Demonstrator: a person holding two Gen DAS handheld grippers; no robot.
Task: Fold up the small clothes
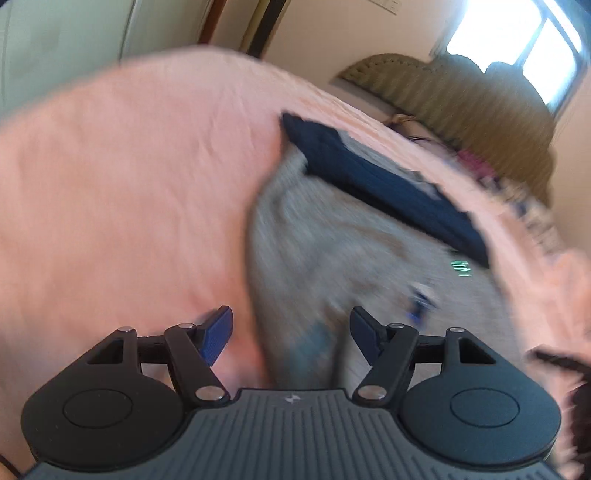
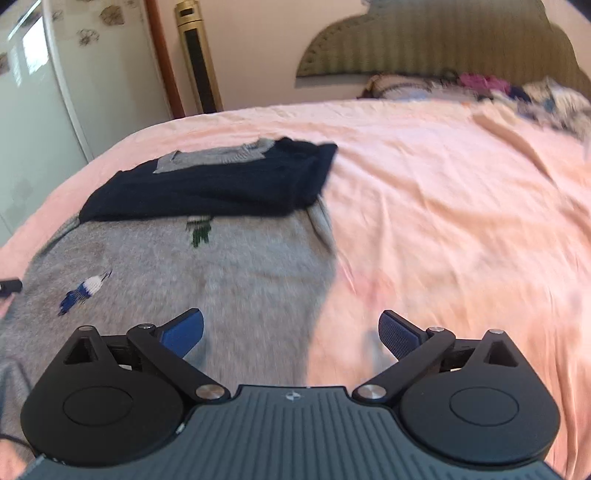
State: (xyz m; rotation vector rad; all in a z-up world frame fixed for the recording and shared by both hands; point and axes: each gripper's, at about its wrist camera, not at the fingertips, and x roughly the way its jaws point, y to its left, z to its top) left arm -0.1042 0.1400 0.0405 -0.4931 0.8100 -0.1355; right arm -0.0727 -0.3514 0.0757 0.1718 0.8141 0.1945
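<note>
Your right gripper (image 2: 291, 332) is standing with its jaws wide apart and nothing between the blue pads (image 2: 184, 330); your left gripper (image 1: 291, 328) is also gaping, empty, somewhat less wide. Both are hanging over the near edge of the grey sweater (image 2: 192, 269).

Taking the grey sweater as landmark: it is lying flat on the pink bedsheet (image 2: 443, 192), and a navy garment (image 2: 221, 181), folded, is resting across its far end. The right wrist view is showing what the left is not: the sweater's small knitted motifs, one green (image 2: 199, 229) and one blue-and-white (image 2: 85, 291), a pale wardrobe (image 2: 33, 99) beyond and left of the sweater, and a gold upright unit (image 2: 199, 55) against the wall. The left wrist view alone is giving you the bright window (image 1: 513, 33) above the olive headboard (image 1: 461, 99).

In the right view the sweater's right edge is running beneath the gap between your jaws, the left pad over grey knit, the right pad over bare sheet. In the left view the sweater is lying beneath the right-hand pad, its side edge passing between the jaws.

Motion blur is smearing the left view heavily; the motifs there are barely readable. Coloured items (image 2: 491, 83) by the headboard are too blurred to identify. A dark object (image 2: 10, 286) is cut off at the frame's left edge.
</note>
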